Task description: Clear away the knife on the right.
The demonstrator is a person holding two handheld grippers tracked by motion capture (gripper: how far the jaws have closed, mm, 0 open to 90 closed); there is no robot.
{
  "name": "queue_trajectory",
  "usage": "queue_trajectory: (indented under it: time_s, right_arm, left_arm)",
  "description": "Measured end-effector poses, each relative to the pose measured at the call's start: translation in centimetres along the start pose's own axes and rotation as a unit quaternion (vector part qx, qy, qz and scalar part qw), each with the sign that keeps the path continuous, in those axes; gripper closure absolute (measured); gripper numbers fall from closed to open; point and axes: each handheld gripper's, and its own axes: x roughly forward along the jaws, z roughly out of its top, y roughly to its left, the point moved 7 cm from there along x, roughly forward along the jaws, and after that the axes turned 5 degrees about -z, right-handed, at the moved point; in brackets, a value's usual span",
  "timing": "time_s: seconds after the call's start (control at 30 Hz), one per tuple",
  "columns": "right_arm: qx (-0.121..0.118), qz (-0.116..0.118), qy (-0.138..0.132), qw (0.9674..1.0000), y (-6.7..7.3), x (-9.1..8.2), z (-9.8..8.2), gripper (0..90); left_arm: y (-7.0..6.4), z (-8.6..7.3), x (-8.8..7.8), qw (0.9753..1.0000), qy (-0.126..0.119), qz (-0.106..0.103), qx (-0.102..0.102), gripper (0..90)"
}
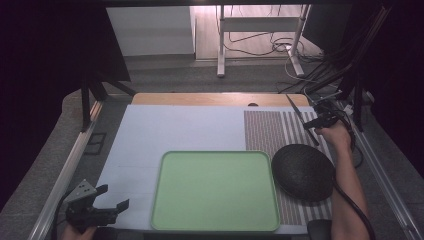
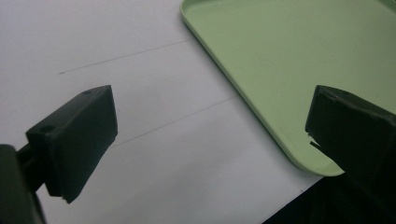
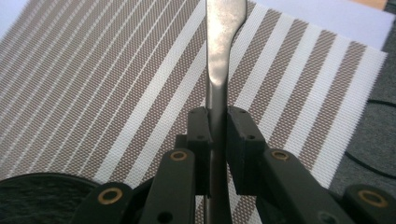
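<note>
A: Two grippers, one per hand. The right gripper (image 3: 217, 135) has its jaws clamped on a metal utensil handle (image 3: 219, 60); the pads press both sides of the flat steel.

B: Knife or spoon?

A: Can't tell. In the right gripper view the upper end runs out of frame. In the high view it is a thin dark blade-like strip (image 1: 301, 119) sticking out past the right gripper (image 1: 320, 121), tilted toward the far edge of the table.

B: Where is it?

A: Over the far right corner of the table, above the striped brown-and-white placemat (image 3: 116, 84). It looks lifted off the mat, not lying on it.

B: Left one?

A: The left gripper (image 1: 111, 197) sits at the near left corner, jaws wide apart, nothing between them. The left gripper view looks down on the pale blue table cover (image 2: 154, 154), with the near left corner of the green tray (image 2: 280, 60) just beside the farther jaw.

B: Anything else on the table?

A: The green tray (image 1: 215, 191) sits at the middle of the near edge, with nothing in it. A dark round dish (image 1: 303, 171) is just right of the tray, resting on the placemat (image 1: 263, 131). The right forearm (image 1: 347, 192) runs along the right edge.
</note>
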Motion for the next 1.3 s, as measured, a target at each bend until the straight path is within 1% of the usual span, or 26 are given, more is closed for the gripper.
queue_trajectory:
  time_s: [0.17,0.3,0.37,0.5,0.67,0.9,1.1,1.3]
  right_arm:
    - [-0.004,0.003,-0.008,1.0,0.6,-1.1,-0.3,80.4]
    - [-0.01,0.007,-0.014,0.9998,1.6,-1.7,-0.5,80.3]
    - [-0.014,0.009,-0.013,0.9998,2.2,-2.0,-0.7,80.3]
    - [-0.02,0.013,-0.019,0.9995,3.5,-2.5,-1.0,80.3]
    - [-0.025,0.024,-0.026,0.9991,5.2,-3.4,-1.2,80.3]
    - [-0.048,0.029,-0.032,0.9979,7.6,-4.1,-2.1,80.3]
    - [-0.058,0.043,-0.036,0.9968,9.7,-4.5,-2.7,80.3]
    - [-0.077,0.053,-0.033,0.9951,12.1,-4.6,-3.3,80.3]
  left_arm:
    - [0.0,0.0,0.0,1.0,0.001,0.001,0.001,3.1]
    - [-0.1,0.0,0.0,1.0,0.001,0.001,0.002,3.1]
    - [0.0,0.0,0.0,1.0,0.0,0.001,0.002,3.1]
    - [-0.1,0.0,0.0,1.0,0.0,0.001,0.003,3.1]
    - [-0.1,0.0,0.0,1.0,0.0,0.0,0.003,3.1]
    - [-0.1,0.1,0.0,1.0,0.0,0.0,0.004,3.1]
    - [-0.1,0.1,0.1,1.0,0.0,0.0,0.005,3.1]
    - [-0.1,0.1,0.1,1.0,0.0,0.0,0.005,3.1]
